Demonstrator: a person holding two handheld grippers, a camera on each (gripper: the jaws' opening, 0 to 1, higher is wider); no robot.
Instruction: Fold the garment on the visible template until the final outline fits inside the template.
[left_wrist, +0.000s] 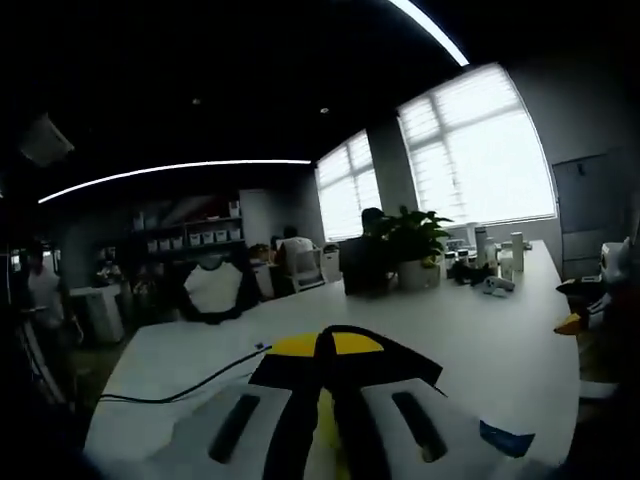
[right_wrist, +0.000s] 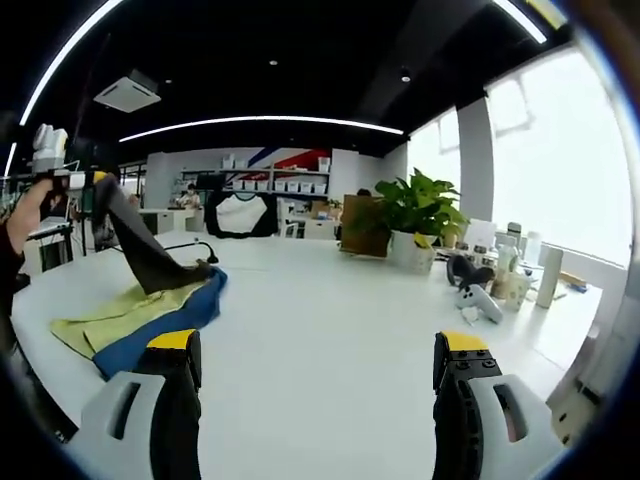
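My left hand-held gripper (left_wrist: 325, 375) has its jaws pinched shut on dark fabric, and in the right gripper view I see that same tool (right_wrist: 62, 180) lifted high above the counter's (right_wrist: 330, 300) left edge, with a corner of the garment (right_wrist: 150, 300) hanging from it in a dark, taut ridge. My right hand-held gripper (right_wrist: 315, 365) hovers with its jaws spread wide and nothing between them, well apart from the cloth.

The step in hand, as I judge it, is raising one edge to carry it over for a fold. To do it well I should keep the lift steady, bring the free tool to the matching edge nearest me, pinch only one layer, then move both across together so the crease lies straight.

The garment sits near the counter's left edge, bunched rather than flat: a blue layer lowest, a yellow-green layer spread over it toward the edge, and the dark part drawn upward. I cannot make out a template outline under it. A black cable (left_wrist: 190, 385) trails across the counter close by; I would keep the cloth off it.
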